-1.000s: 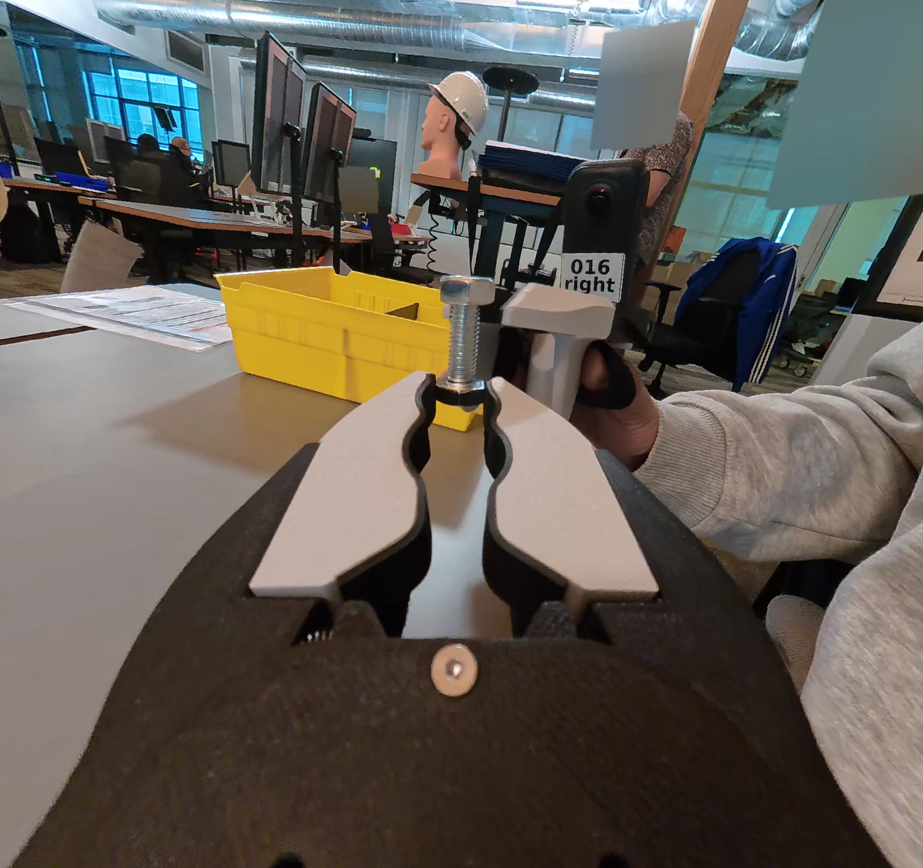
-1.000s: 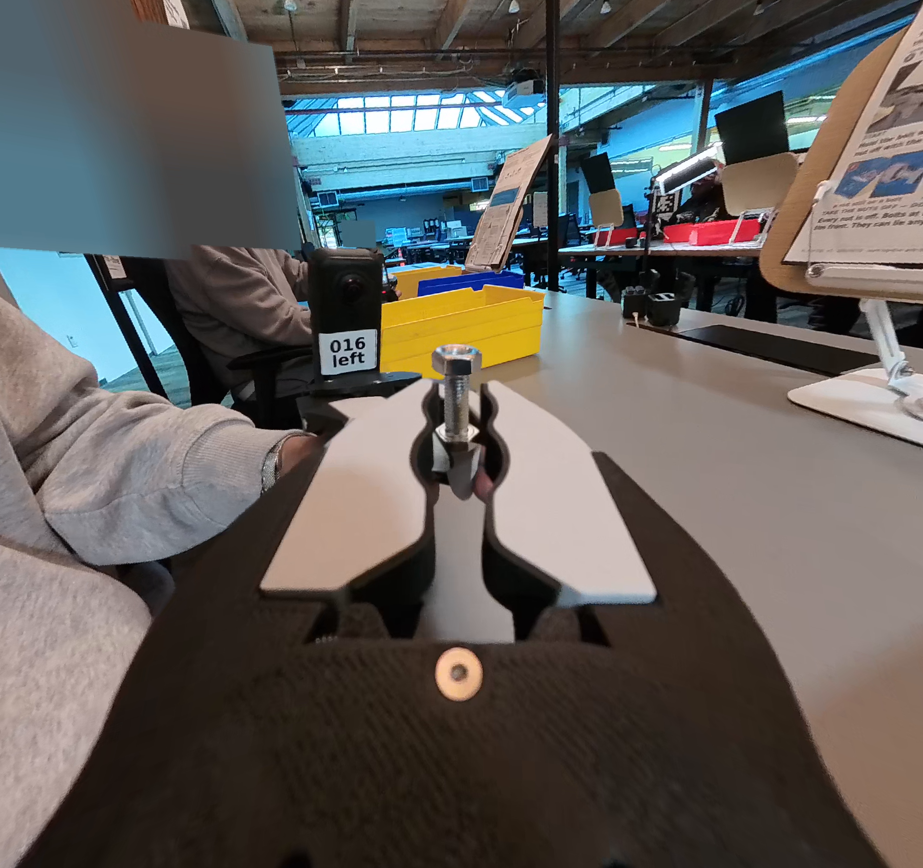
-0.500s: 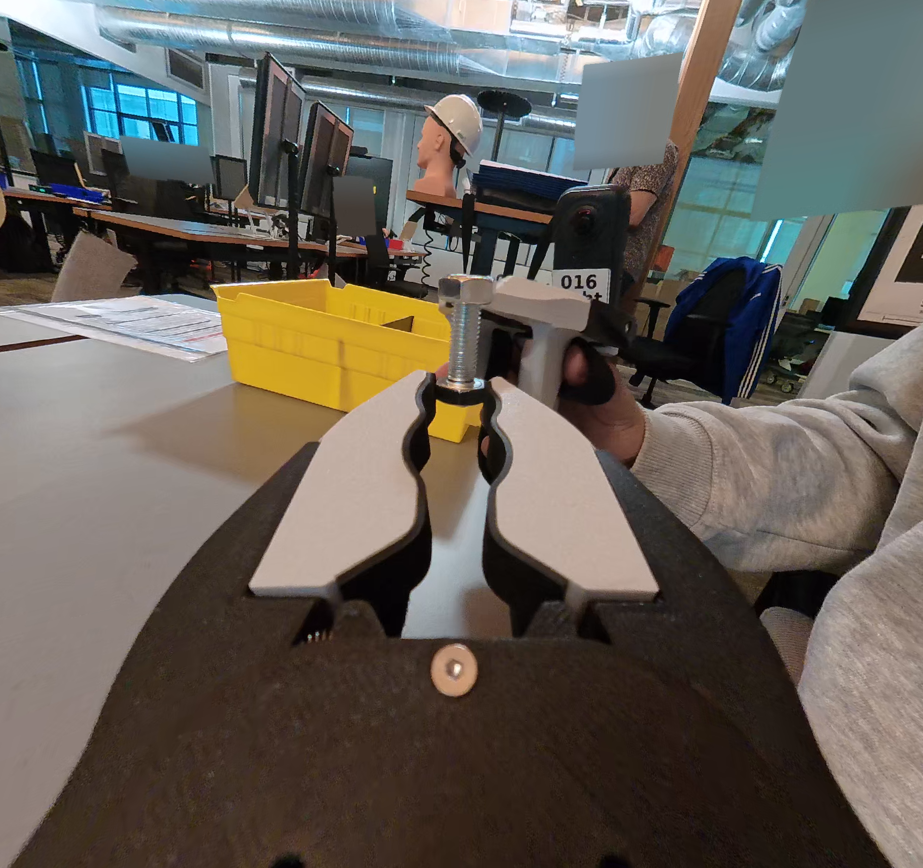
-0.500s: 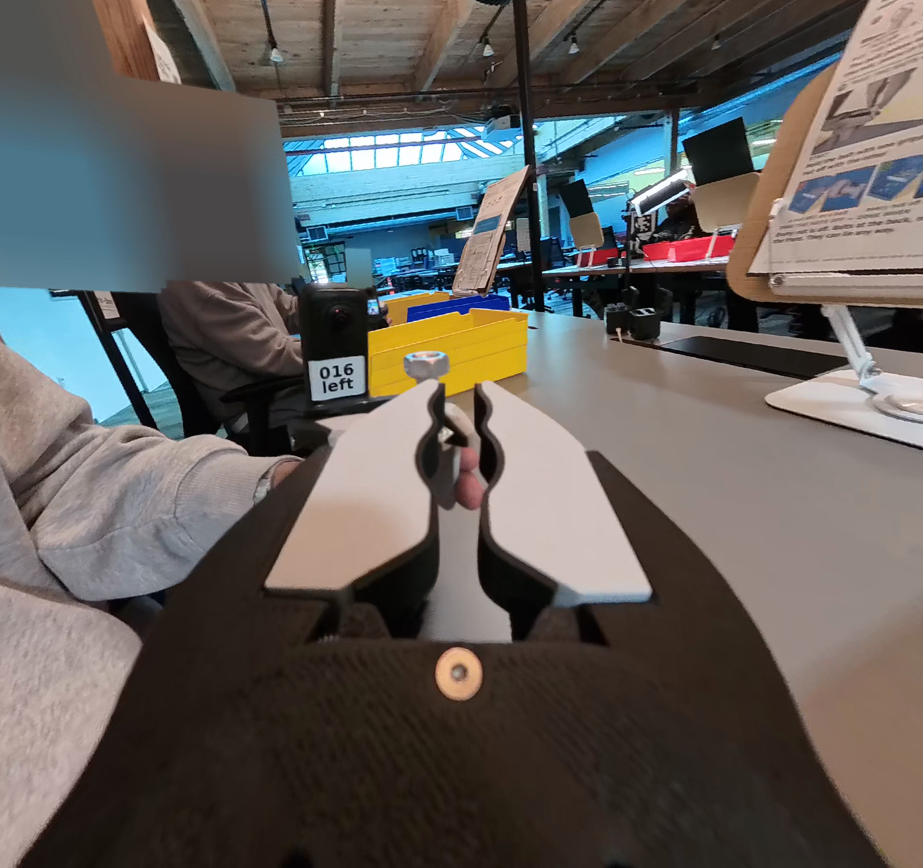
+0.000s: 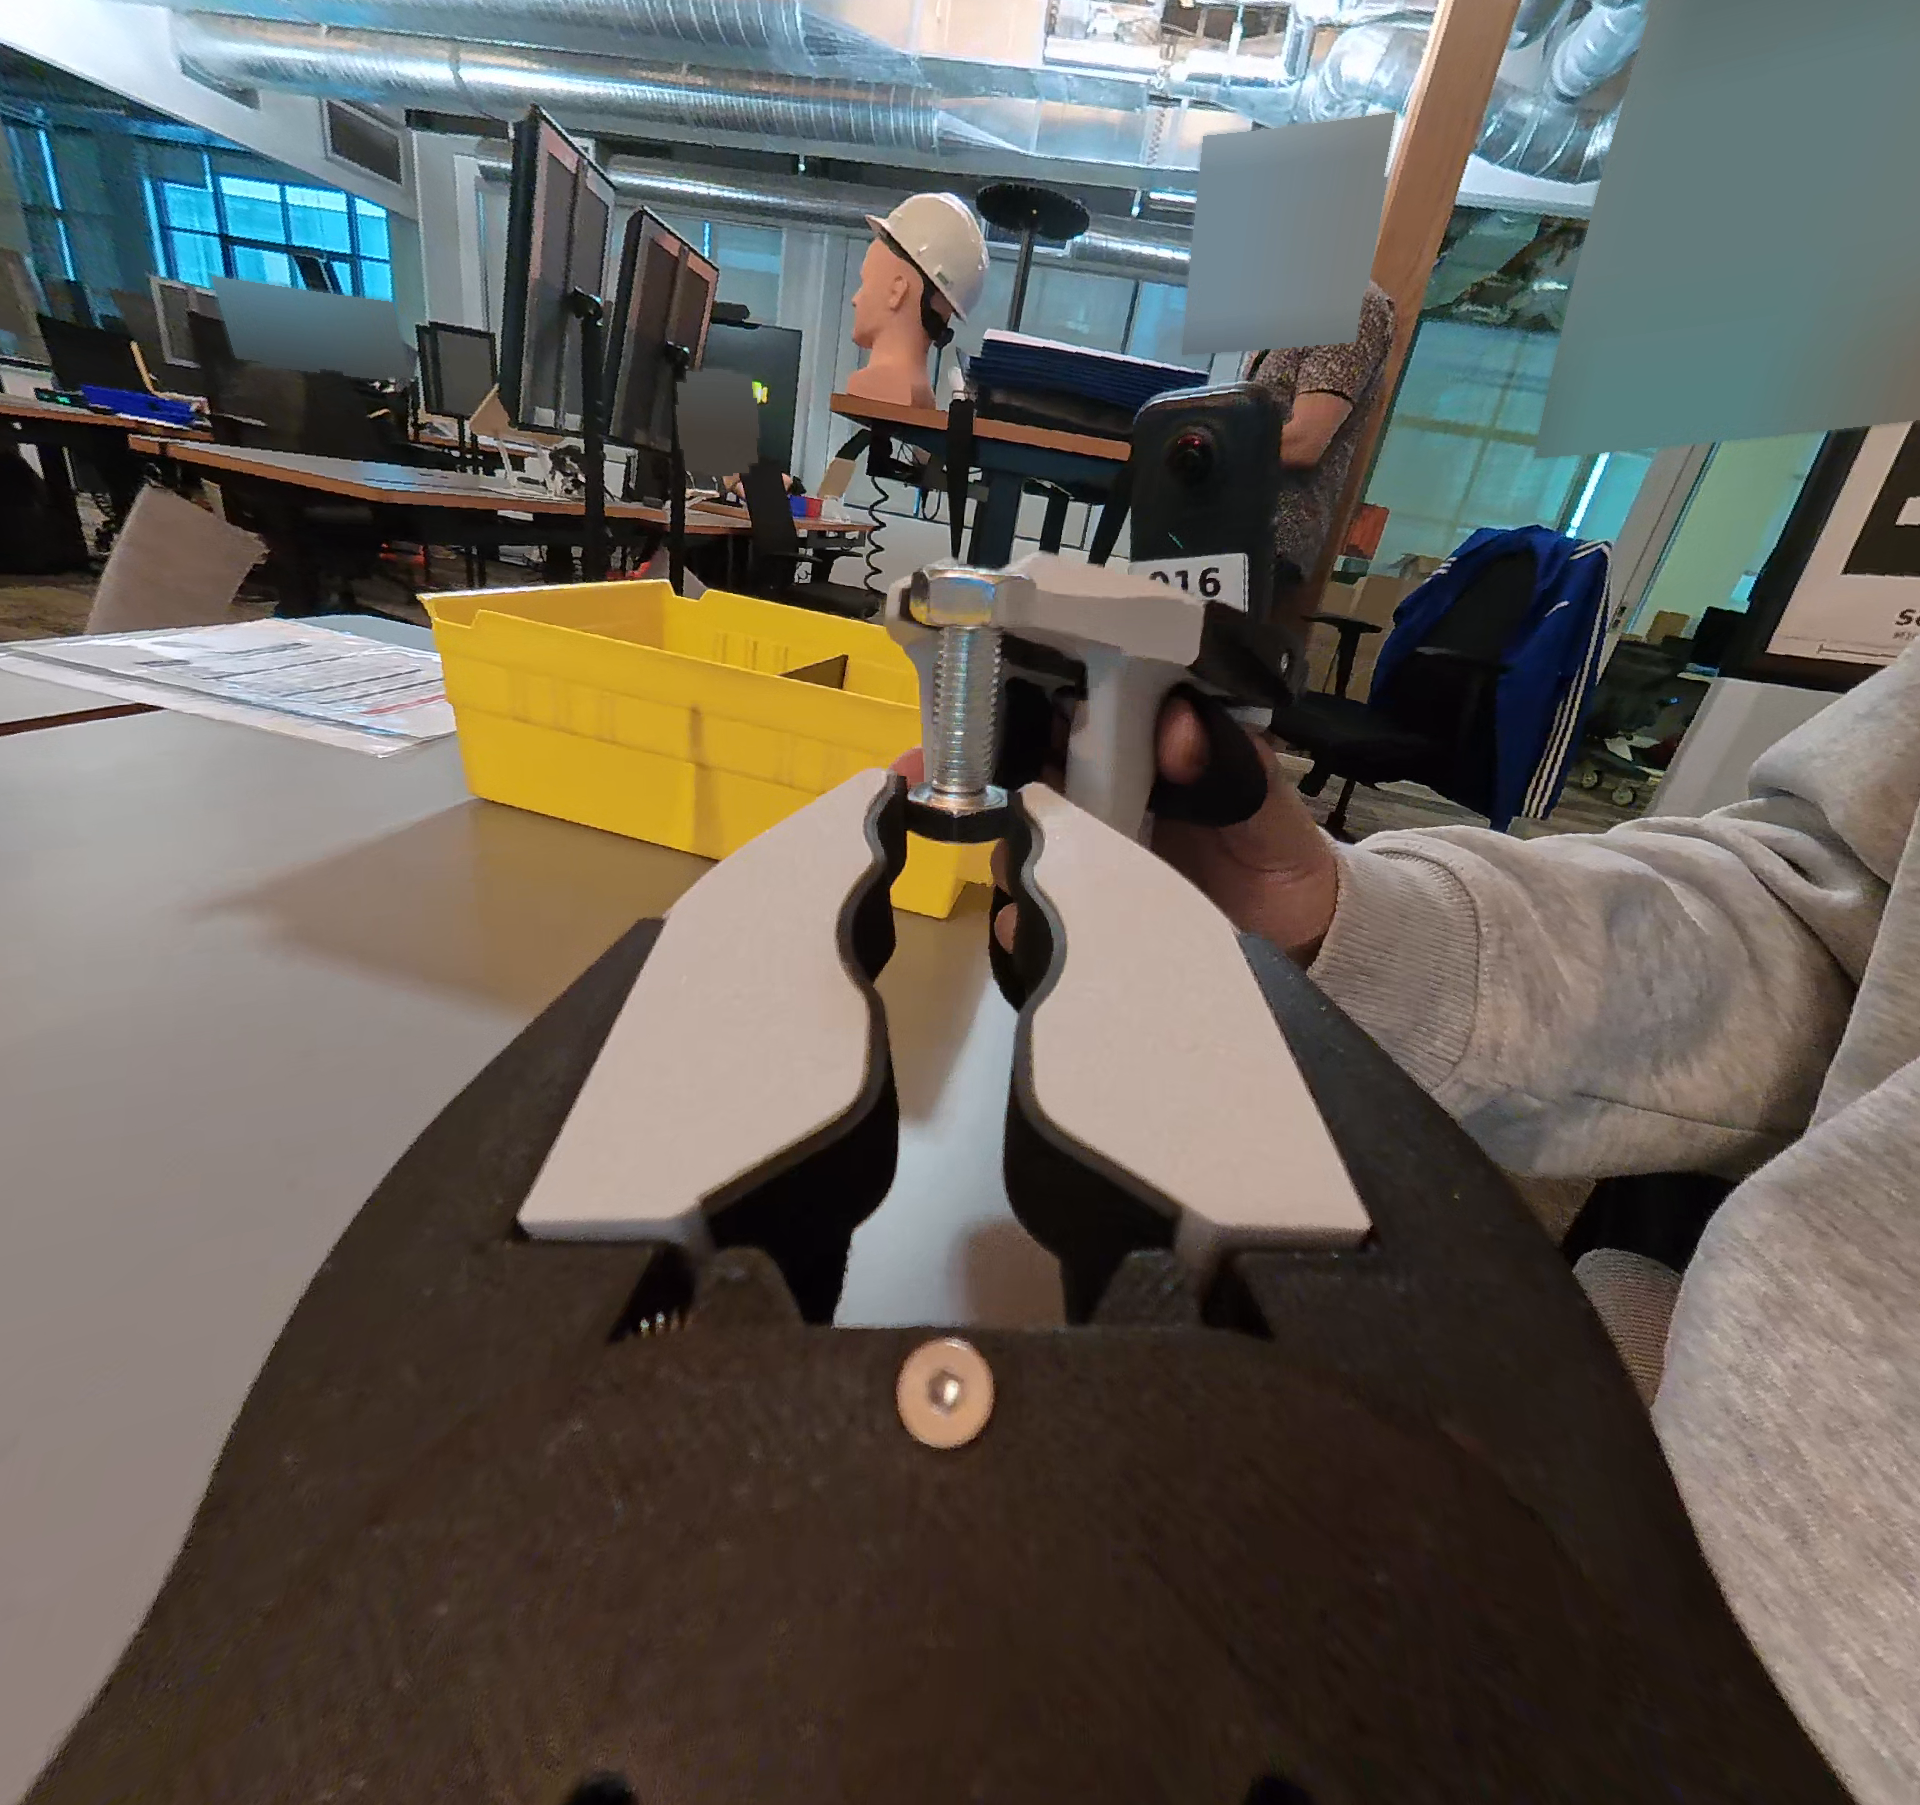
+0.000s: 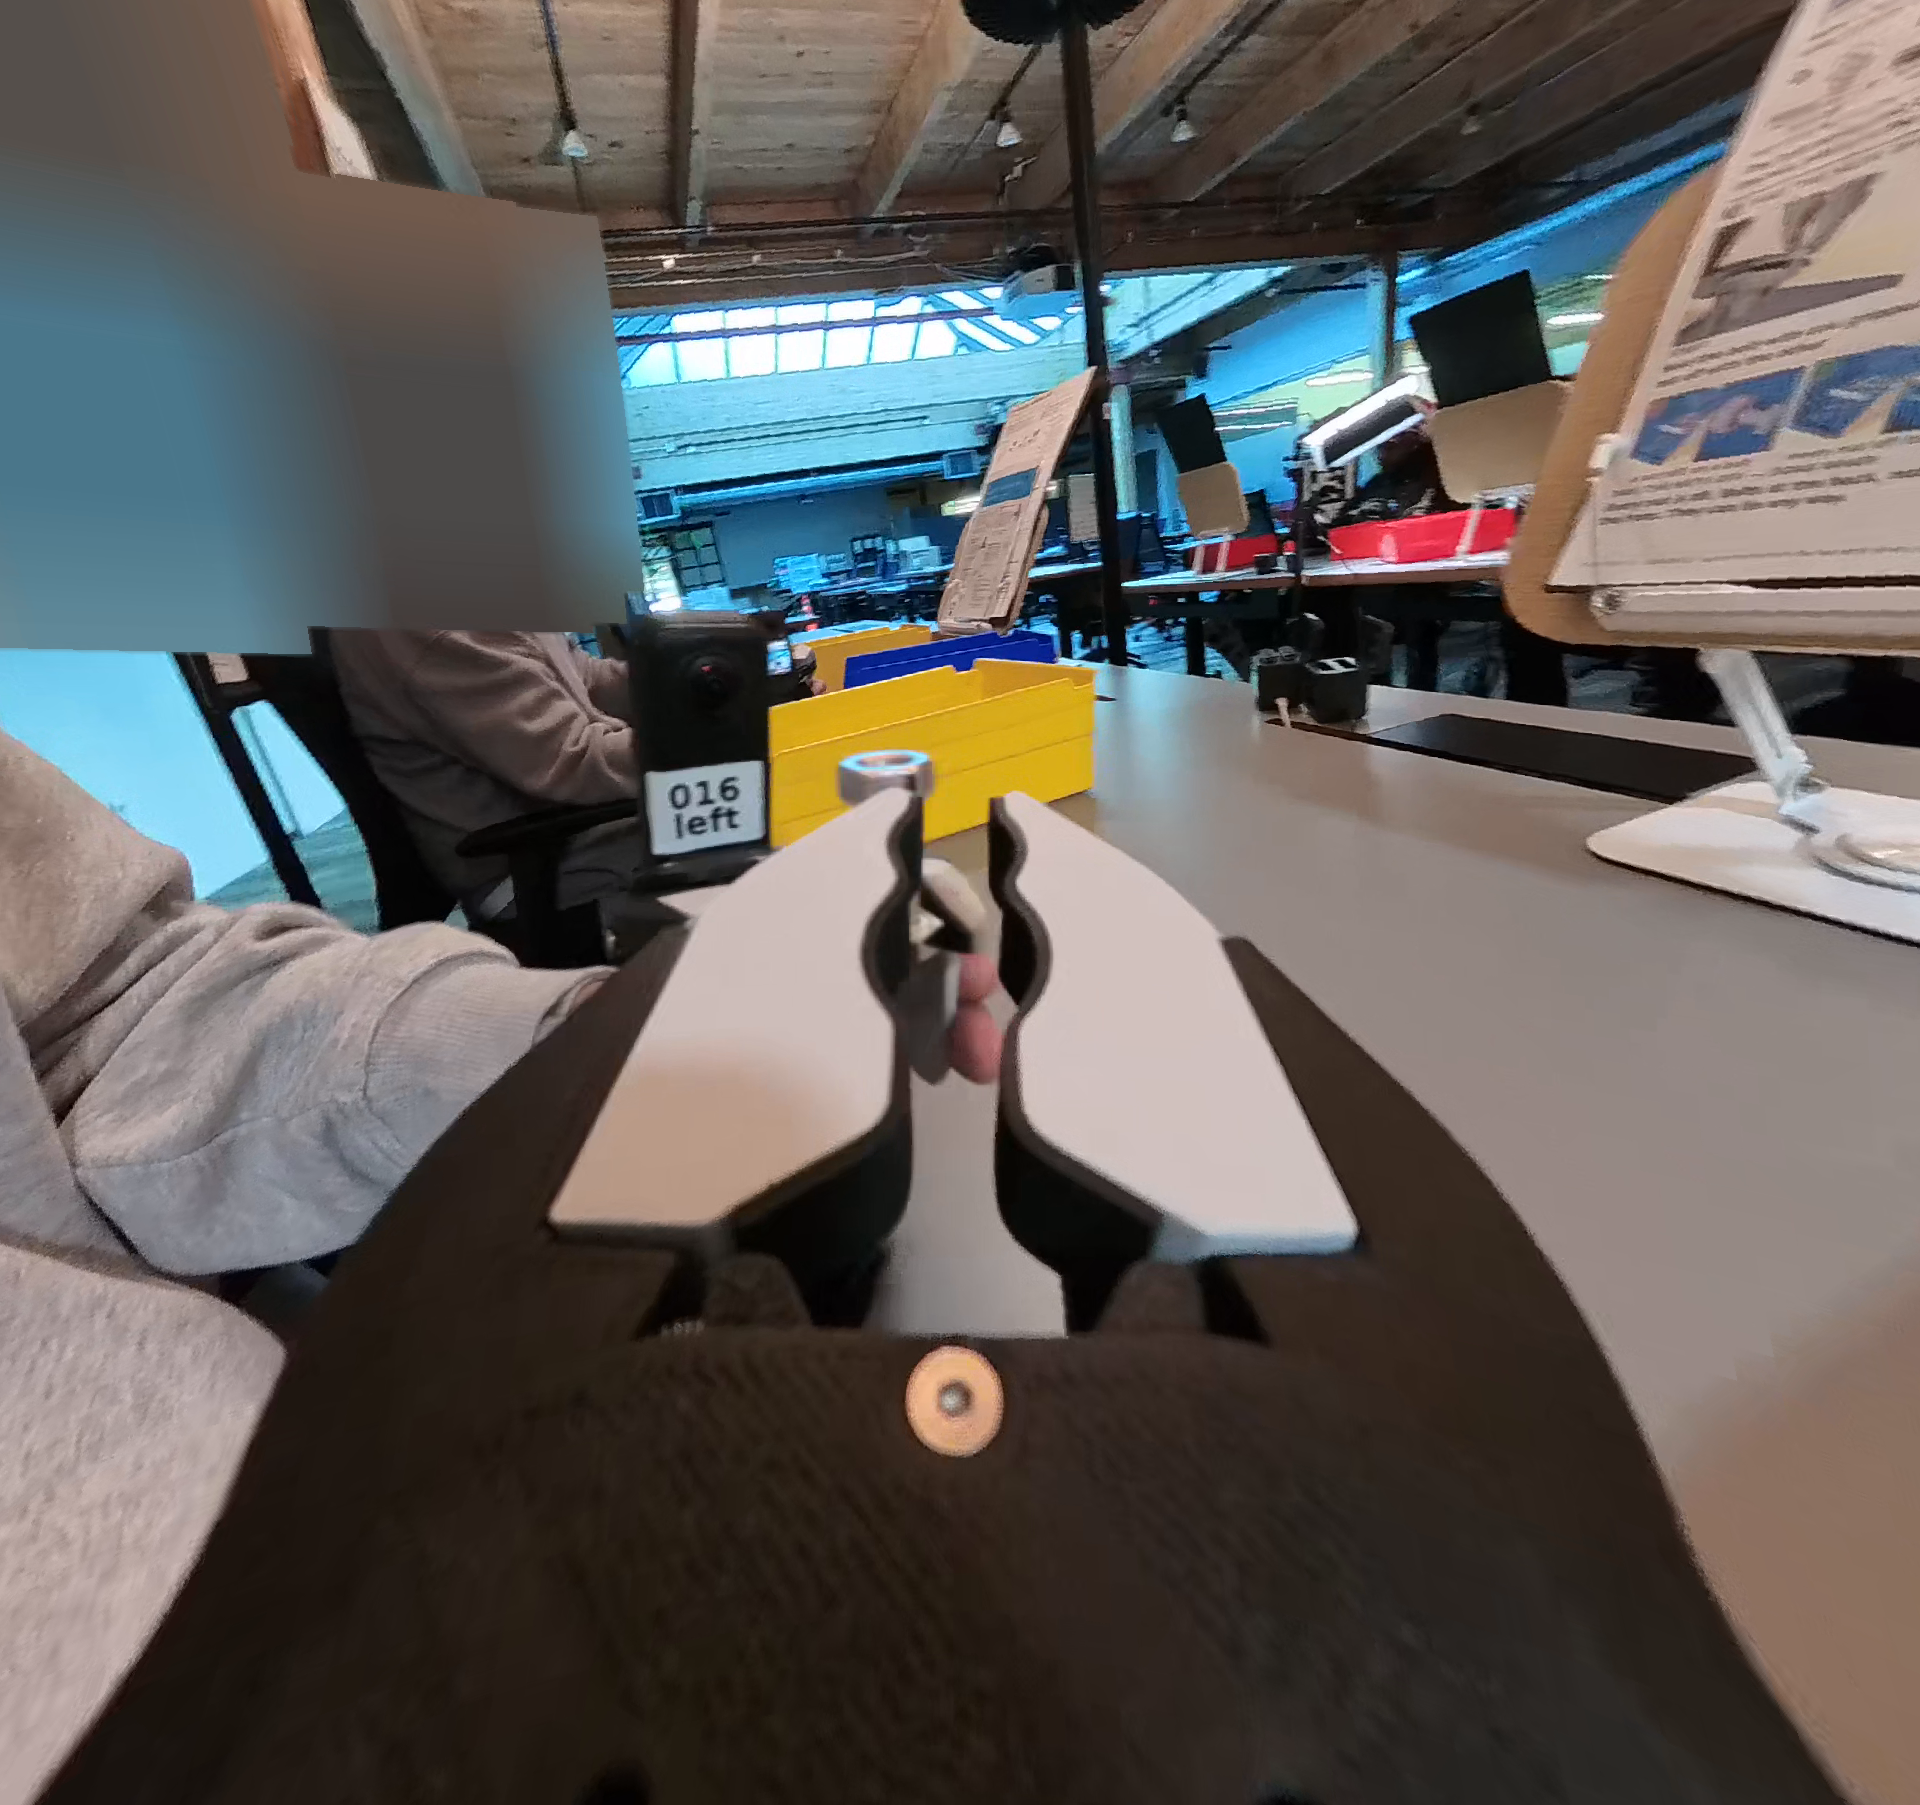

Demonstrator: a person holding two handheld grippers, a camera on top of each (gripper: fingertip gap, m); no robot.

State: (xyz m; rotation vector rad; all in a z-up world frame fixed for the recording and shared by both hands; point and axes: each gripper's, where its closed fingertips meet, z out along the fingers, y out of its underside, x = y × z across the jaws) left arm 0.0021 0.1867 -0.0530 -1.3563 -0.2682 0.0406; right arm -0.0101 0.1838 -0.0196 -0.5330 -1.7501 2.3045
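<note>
A second ago the bolt point(image 5: 961, 695) stood alone above the left gripper point(image 5: 954, 810); now the right gripper point(image 5: 940, 612) has come up level with the bolt's hex head, its fingers meeting there, though I cannot tell whether they grip it. The left gripper's jaws are clamped on the nut at the bolt's lower end, holding the bolt upright. There are one bolt, two grippers and one yellow bin point(image 5: 665, 706) behind the bolt. Left of the bolt, the grey table point(image 5: 239, 924) lies open out to its far edge.
</note>
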